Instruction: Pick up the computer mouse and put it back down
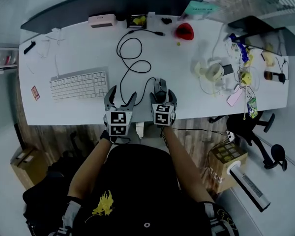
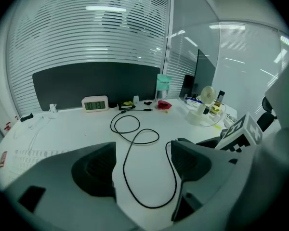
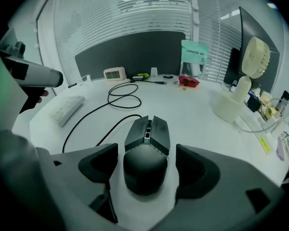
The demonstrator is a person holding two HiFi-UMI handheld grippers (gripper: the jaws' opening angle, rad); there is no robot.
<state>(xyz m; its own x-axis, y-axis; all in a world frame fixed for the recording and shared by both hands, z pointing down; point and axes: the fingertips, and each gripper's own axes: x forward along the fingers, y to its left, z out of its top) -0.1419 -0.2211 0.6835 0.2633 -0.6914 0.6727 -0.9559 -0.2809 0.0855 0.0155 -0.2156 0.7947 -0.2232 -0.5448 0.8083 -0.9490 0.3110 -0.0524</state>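
Two jaws straddle mouse (image 3: 145,150), untouched | right gripper (image 3: 147,163) | mouse on desk (image 3: 197,117)

Black shirt (image 1: 137,176) bears a yellow emblem (image 1: 104,203).

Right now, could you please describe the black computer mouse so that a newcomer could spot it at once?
On the long white desk, look to the middle of the near edge, right of the flat white keyboard. The angular black computer mouse lies between the open jaws of the right gripper. Alone among its neighbours it is dark and humped, with a thin black cable looping from its nose.
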